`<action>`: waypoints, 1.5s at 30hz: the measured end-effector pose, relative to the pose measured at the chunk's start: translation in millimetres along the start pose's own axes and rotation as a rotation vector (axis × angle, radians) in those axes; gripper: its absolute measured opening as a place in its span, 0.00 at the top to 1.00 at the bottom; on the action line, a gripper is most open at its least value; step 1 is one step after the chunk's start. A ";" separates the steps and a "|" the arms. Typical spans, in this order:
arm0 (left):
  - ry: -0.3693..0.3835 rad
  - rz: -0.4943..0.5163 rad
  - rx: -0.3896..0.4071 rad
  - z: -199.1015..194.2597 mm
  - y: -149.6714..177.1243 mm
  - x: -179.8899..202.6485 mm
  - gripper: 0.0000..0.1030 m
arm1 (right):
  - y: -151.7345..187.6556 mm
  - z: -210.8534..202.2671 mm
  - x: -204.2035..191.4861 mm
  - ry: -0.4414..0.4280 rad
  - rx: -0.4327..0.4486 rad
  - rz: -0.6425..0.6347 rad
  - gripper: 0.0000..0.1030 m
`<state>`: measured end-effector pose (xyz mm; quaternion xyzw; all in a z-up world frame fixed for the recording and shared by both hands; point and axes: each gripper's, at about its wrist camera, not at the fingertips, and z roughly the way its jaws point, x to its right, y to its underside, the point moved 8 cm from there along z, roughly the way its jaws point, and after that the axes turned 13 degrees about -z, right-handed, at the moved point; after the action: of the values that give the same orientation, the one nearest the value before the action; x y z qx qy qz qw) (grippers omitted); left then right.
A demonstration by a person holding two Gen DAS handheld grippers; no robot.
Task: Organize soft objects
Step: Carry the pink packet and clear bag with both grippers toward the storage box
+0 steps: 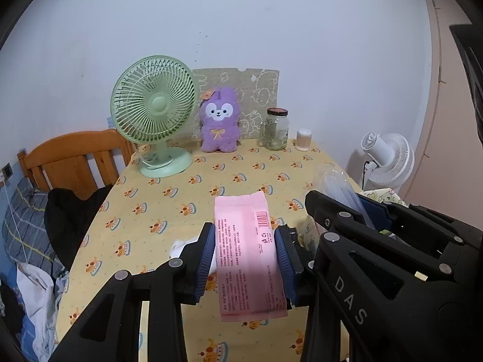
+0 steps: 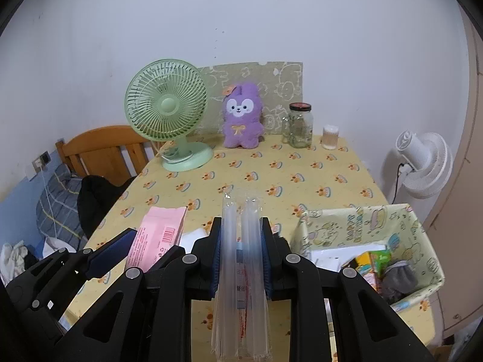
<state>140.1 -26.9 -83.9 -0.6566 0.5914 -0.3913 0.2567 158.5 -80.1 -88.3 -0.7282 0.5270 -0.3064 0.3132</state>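
Left tongs [image 1: 245, 261] clenched on a pink packet [image 1: 246, 250], blue pads pressing its two long edges, packet lengthwise along the fingers and lifted clear of the desk [image 1: 187, 199]; gripped at mid-length, probably to keep the soft pack from sagging or swinging

Right tongs [image 2: 240, 261] clenched on a clear plastic sleeve of pale tubes [image 2: 240, 241], squeezed narrow between the pads, far end toward 12 o'clock, near end hanging past the pads toward 6 o'clock; pinched tight likely because the film is slippery

Seen from the right wrist, pink packet and left tongs at 9 o'clock, just beside the right tongs, both loads raised side by side above the yellow printed cloth

At 3 o'clock of the right tongs, a fabric basket [image 2: 422, 235] at the desk edge, already holding small packets and a grey soft item; judged the likely destination, hence both items carried rather than set down

A white crumpled thing [image 1: 179, 246] on the desk just beyond the left pad, at 10 o'clock

Farther out at 12 o'clock, along the wall: green fan [image 2: 167, 108], purple plush [image 2: 241, 117], glass jar [image 2: 300, 126], small container of swabs [image 2: 330, 137], all well apart from the tongs
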 end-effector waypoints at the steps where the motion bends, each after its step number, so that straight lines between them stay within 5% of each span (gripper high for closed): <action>1: 0.002 -0.001 0.001 -0.1 -1.0 2.3 0.60 | -1.4 -1.9 2.8 0.007 0.007 -0.002 0.76; 45: 0.119 0.072 -0.011 45.6 4.4 133.3 0.60 | 16.3 -6.8 144.2 0.164 0.030 0.059 0.75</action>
<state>174.0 -163.7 -85.0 -0.6119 0.6310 -0.4169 0.2315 180.9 -223.4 -80.1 -0.6800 0.5677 -0.3632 0.2888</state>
